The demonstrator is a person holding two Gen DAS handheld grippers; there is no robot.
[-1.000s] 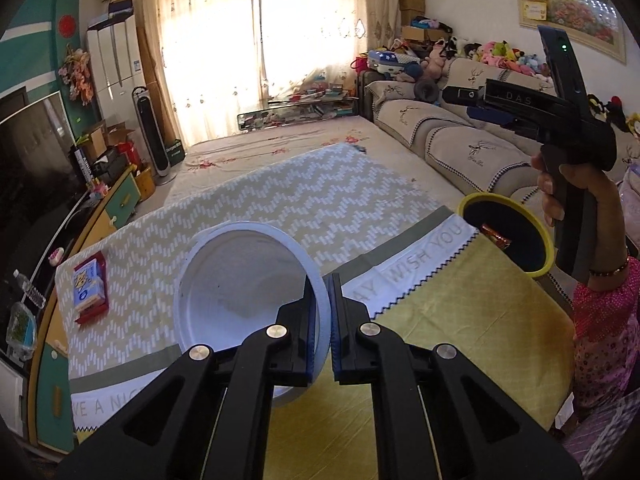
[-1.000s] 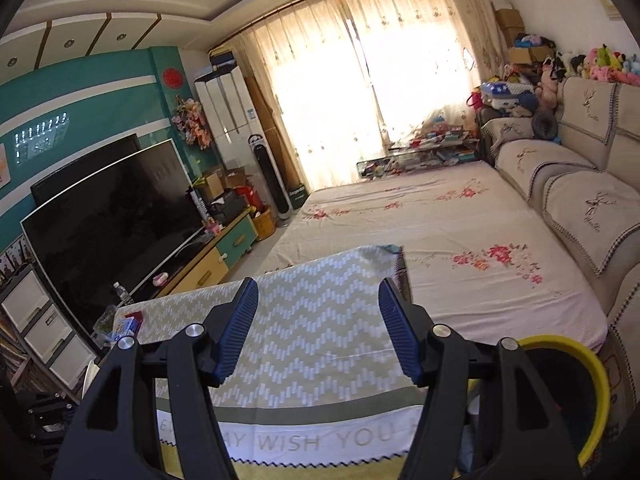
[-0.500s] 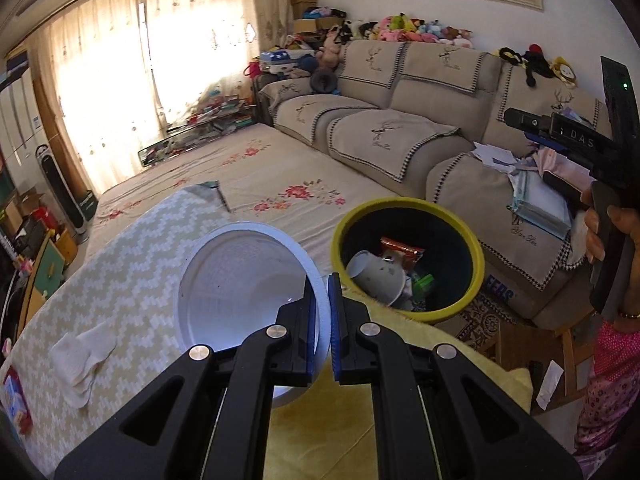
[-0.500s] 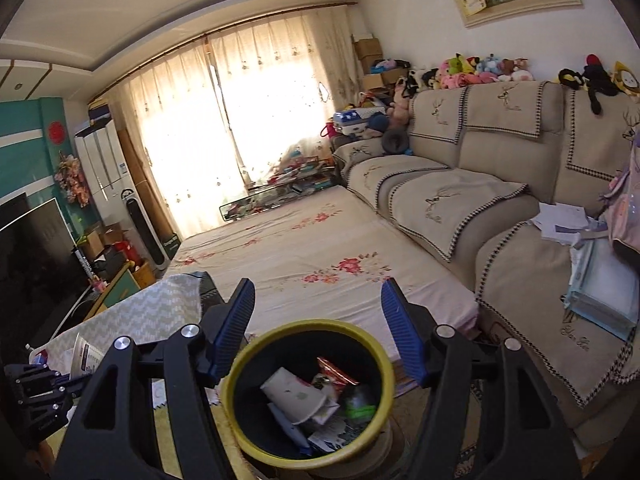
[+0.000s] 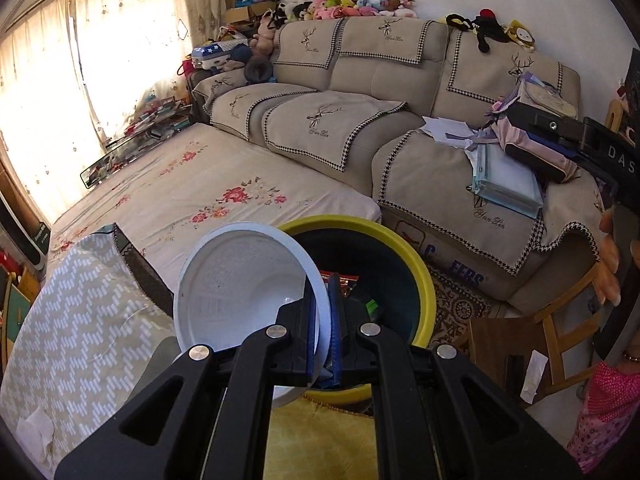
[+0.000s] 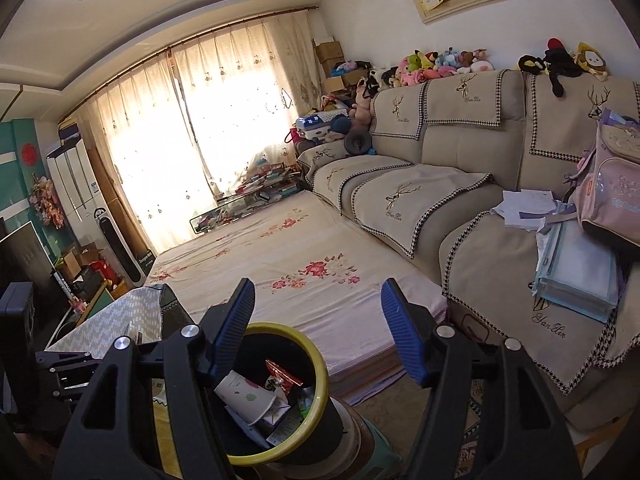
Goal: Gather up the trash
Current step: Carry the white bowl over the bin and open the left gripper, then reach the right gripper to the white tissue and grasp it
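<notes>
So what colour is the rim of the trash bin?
Yellow, on a dark bin; clearest in the right wrist view.

The white plastic bowl (image 5: 244,280) is empty and tilted, its opening facing the camera, and its rim overlaps the edge of the trash bin (image 5: 416,276). The bin is dark with a yellow rim and holds a paper cup (image 6: 244,396), a red wrapper (image 6: 282,374) and other packaging.

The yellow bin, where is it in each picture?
Left wrist view: yellow-rimmed bin sits low in the middle, partly behind the white bowl.
Right wrist view: bin low and left of middle, trash inside.
Shared landmark: the beige sofa, behind the bin in both.
</notes>
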